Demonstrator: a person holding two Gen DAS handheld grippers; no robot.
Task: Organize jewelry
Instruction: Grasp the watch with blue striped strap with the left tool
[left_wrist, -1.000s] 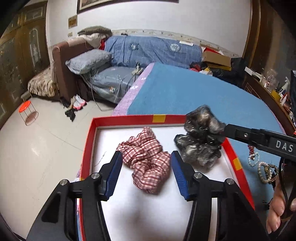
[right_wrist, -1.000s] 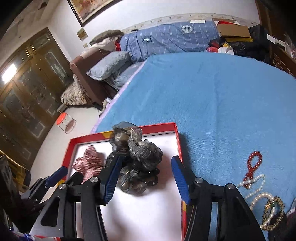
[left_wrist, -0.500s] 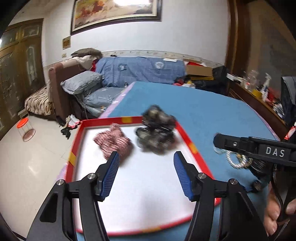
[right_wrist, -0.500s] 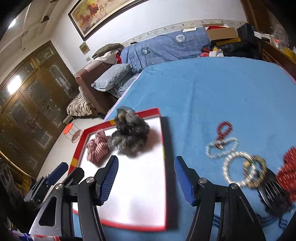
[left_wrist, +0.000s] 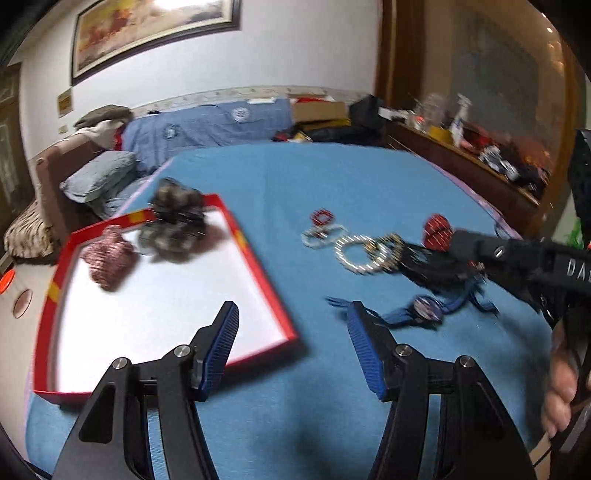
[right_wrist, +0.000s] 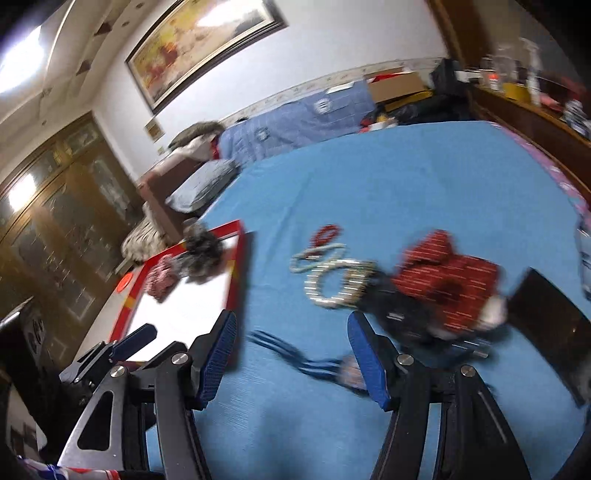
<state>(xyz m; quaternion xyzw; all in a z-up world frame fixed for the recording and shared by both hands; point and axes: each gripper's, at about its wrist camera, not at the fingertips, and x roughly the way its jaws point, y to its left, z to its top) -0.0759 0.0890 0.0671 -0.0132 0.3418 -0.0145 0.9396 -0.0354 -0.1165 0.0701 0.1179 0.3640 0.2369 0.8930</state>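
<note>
A red-rimmed white tray lies on the blue bed cover and holds a red plaid scrunchie and a dark grey scrunchie; the tray also shows in the right wrist view. To its right lie bead bracelets, a red bead loop, a dark red scrunchie, black items and a blue ribbon piece. My left gripper is open and empty over the tray's near right corner. My right gripper is open and empty above the cover, near the blue ribbon.
The bed cover stretches back to a blue sofa with pillows. A wooden sideboard with bottles runs along the right. A dark flat object lies at the right of the red scrunchie. Floor lies left of the bed.
The right gripper let go of the grey scrunchie into the tray and pulled back to the right. Both grippers have drawn back and swung right, toward the loose jewelry.
</note>
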